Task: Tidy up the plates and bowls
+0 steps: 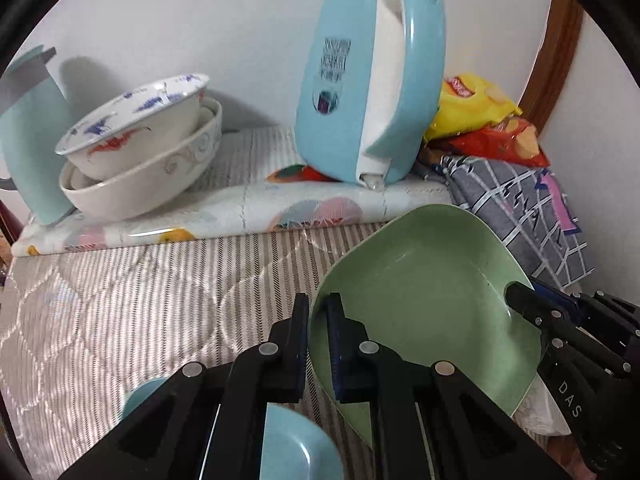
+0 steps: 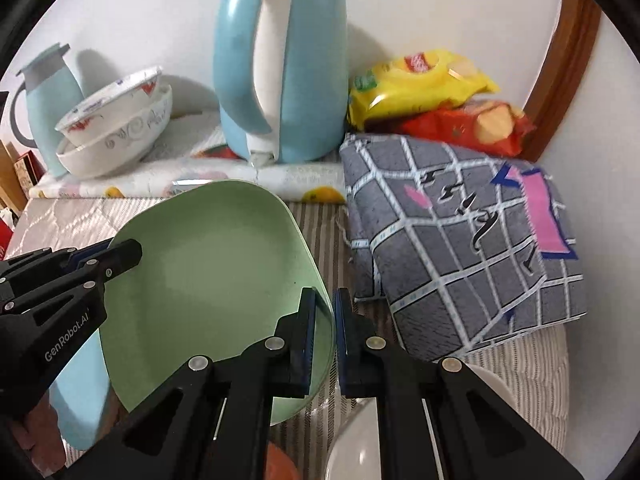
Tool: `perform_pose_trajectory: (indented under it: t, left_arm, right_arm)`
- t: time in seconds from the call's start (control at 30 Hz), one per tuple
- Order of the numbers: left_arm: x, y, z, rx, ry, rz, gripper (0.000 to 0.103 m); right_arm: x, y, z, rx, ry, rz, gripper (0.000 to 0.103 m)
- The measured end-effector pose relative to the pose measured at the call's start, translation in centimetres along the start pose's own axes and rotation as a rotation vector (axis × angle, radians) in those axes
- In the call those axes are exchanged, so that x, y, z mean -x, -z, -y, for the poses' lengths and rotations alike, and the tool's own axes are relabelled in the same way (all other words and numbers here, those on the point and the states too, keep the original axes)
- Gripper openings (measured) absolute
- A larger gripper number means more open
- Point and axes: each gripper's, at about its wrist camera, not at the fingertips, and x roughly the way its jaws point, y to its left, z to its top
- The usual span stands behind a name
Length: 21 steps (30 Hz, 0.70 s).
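Both grippers hold one green squarish plate [image 1: 424,292], lifted and tilted above the striped cloth. My left gripper [image 1: 318,344] is shut on its left rim. My right gripper [image 2: 325,332] is shut on its right rim; the plate also shows in the right wrist view [image 2: 216,272]. Each gripper shows in the other's view: the right one [image 1: 560,332] and the left one [image 2: 60,280]. A patterned white bowl [image 1: 132,124] sits tilted inside a larger white bowl [image 1: 148,176] at the back left. A light blue plate [image 1: 296,444] lies under my left gripper.
A light blue kettle [image 1: 368,80] stands on a folded floral mat [image 1: 240,208] by the wall. A blue jug [image 2: 48,92] is at the far left. Snack bags [image 2: 424,80] and a folded grey checked cloth [image 2: 460,240] fill the right. A white dish [image 2: 360,444] lies under my right gripper.
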Motion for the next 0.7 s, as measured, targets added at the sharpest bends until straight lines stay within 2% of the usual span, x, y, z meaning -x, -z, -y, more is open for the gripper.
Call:
perform_pose_trajectory:
  t: [0.17, 0.7]
  left_arm:
    - [2.2, 0.3, -0.8, 0.012, -0.012, 0.022, 0.009]
    - [7.9, 4.3, -5.5, 0.087, -0.041, 0.050, 0.009]
  right_arm:
    - [1.9, 0.3, -0.5, -0.007, -0.022, 0.022, 0.009]
    - [6.6, 2.8, -6.1, 0.030, -0.077, 0.061, 0.009]
